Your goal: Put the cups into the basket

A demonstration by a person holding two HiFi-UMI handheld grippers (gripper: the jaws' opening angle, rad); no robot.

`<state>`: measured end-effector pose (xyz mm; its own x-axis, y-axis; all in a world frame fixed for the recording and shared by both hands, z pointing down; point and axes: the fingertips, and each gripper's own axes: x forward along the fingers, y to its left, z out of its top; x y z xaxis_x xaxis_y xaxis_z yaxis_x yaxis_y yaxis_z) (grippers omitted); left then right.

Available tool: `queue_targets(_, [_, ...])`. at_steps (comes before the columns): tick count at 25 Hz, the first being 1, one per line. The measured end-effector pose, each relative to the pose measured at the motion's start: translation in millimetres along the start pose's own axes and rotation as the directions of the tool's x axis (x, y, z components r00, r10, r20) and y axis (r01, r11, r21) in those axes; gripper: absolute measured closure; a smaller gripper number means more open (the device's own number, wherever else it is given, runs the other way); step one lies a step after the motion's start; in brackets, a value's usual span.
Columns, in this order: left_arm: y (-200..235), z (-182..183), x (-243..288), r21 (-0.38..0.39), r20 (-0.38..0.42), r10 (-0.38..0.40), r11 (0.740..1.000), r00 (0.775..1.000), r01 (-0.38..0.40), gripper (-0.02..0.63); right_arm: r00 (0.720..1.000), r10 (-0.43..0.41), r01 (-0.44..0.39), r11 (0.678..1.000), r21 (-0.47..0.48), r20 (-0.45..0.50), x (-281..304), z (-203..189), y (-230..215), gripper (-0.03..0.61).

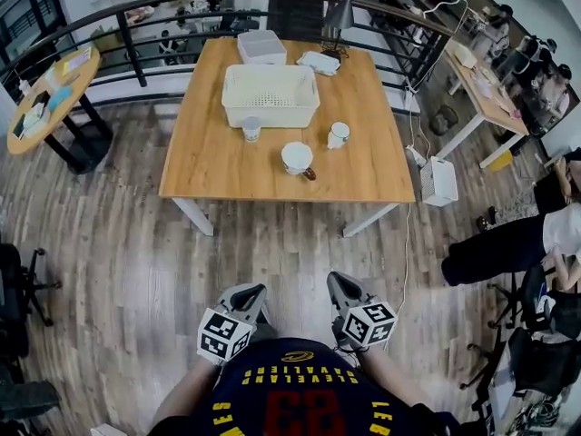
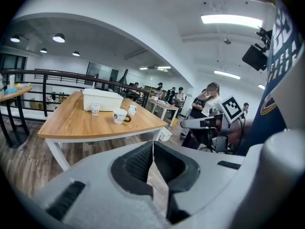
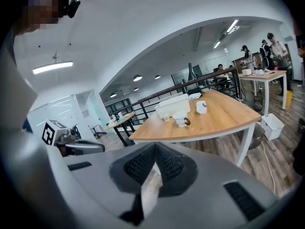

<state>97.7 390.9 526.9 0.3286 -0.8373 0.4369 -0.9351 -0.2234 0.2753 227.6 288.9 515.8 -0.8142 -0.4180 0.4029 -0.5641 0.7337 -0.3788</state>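
Cups [image 1: 297, 157] all stand upright on the table [image 1: 218, 166], in the strip between the basket [image 1: 270, 109] and the table's near edge. A glass cup [image 1: 251, 129] is just in front of the basket's near wall, a white mug [image 1: 338, 134] sits more toward the right edge, and a wide cup [image 1: 296, 155] is closest to the near edge. From where I hold them, my left gripper [image 1: 254, 293] and right gripper [image 1: 338, 284] are both pressed together with nothing between the pads. Each is well short of the table, with open floor [image 1: 272, 252] between. The cups lie straight ahead. I judge the glass cup lines up better with my left and the mug with my right, while the wide cup sits between them.
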Motion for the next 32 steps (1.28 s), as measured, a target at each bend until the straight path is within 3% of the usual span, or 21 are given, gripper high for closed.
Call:
queue_targets(3, [22, 1, 2, -0.043, -0.014, -0.047, 0.998, 0.999, 0.047, 0.600, 1.000, -0.021, 0.021, 1.000, 0.000, -0.012, 19, 6, 6, 0.565])
queue_targets(10, [63, -2, 14, -0.155, -0.046, -0.058, 0.987, 0.997, 0.050, 0.600, 0.997, -0.079, 0.080, 0.997, 0.006, -0.011, 53, 18, -6, 0.565])
queue_targets(20, [100, 26, 55, -0.142, -0.060, -0.061, 0.988, 0.996, 0.052, 0.594, 0.994, -0.106, 0.106, 0.994, 0.017, -0.012, 107, 36, -44, 0.565])
queue_targets(29, [137, 73, 110, -0.132, -0.087, -0.048, 0.991, 0.995, 0.036, 0.543, 0.997, -0.050, 0.051, 0.999, 0.015, -0.062, 176, 71, -85, 0.563])
queue_targets(32, [145, 90, 133, -0.125, -0.108, -0.039, 0.992, 0.993, 0.025, 0.503, 0.993, -0.030, 0.028, 0.999, -0.024, -0.114, 201, 76, -102, 0.464])
